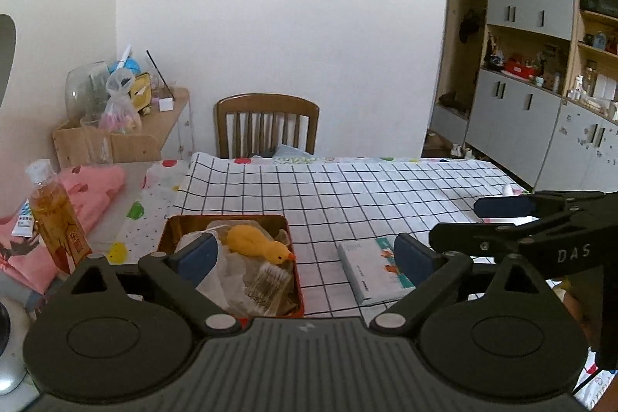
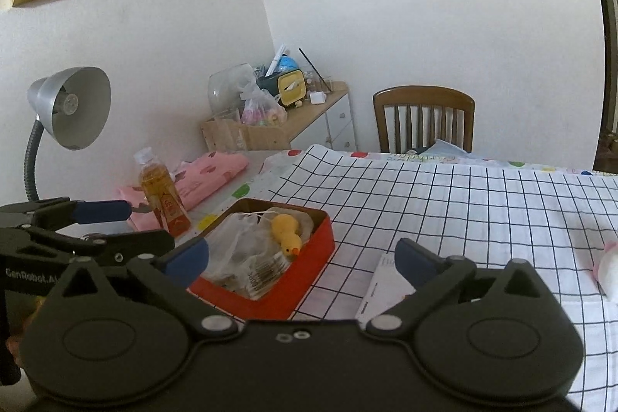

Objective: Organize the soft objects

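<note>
While in tin [image 1: 172, 230], duck [image 1: 257, 243] sits btwn left hand-held gripper [image 1: 305, 255] fingers.

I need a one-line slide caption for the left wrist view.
Open left claw above red metal tin holding soft yellow duck toy on checked tablecloth.

Matt black plastic on left hand-held gripper [image 1: 305, 257]; glossy red metal tin [image 2: 322, 242] holding crinkled clear plastic bag [image 2: 235, 242] and soft matt yellow duck [image 1: 257, 243]; smooth checked cloth over worktop [image 1: 347, 188]; varnished wooden chair [image 1: 266, 124].
</note>
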### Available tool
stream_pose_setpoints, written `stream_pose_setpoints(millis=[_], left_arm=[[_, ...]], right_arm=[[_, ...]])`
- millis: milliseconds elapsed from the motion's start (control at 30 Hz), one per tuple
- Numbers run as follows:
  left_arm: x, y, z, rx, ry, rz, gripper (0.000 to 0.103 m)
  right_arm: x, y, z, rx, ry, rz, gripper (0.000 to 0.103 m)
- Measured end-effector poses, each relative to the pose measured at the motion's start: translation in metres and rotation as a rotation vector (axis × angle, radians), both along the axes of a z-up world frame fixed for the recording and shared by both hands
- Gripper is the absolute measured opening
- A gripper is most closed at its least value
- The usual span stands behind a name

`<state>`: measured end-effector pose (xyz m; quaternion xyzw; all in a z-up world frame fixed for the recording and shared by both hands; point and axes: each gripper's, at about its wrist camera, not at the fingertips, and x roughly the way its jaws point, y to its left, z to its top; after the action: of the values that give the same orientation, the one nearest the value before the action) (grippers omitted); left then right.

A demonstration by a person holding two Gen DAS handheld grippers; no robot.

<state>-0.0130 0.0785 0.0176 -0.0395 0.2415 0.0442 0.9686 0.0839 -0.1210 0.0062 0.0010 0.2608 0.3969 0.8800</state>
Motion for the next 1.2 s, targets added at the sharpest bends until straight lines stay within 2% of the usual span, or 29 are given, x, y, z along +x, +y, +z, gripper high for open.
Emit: stream_pose_setpoints(millis=[233,400,667,1200], left_arm=[[-0.008,-0.003,-0.002,-0.028,-0.009,0.004,0.098],[-0.01,-0.002,-0.002,-0.021,-0.001,0.036,0.098],[-0.015,0.002,-0.003,-0.064,0.001,0.041,0.099],[-0.018,-0.006,0.0,-0.061,0.0,0.052,0.099]], right_arm=[[-0.009,-0.007,-0.003,0.003,0.006,-0.015,0.103],[-0.016,-0.012,-0.002,0.017,0.004,-0.027,0.103],[-0.025,-0.012,0.001,0.021,-0.017,-0.044,0.103],[-0.031,-0.018,0.001,0.028,-0.017,-0.085,0.103]])
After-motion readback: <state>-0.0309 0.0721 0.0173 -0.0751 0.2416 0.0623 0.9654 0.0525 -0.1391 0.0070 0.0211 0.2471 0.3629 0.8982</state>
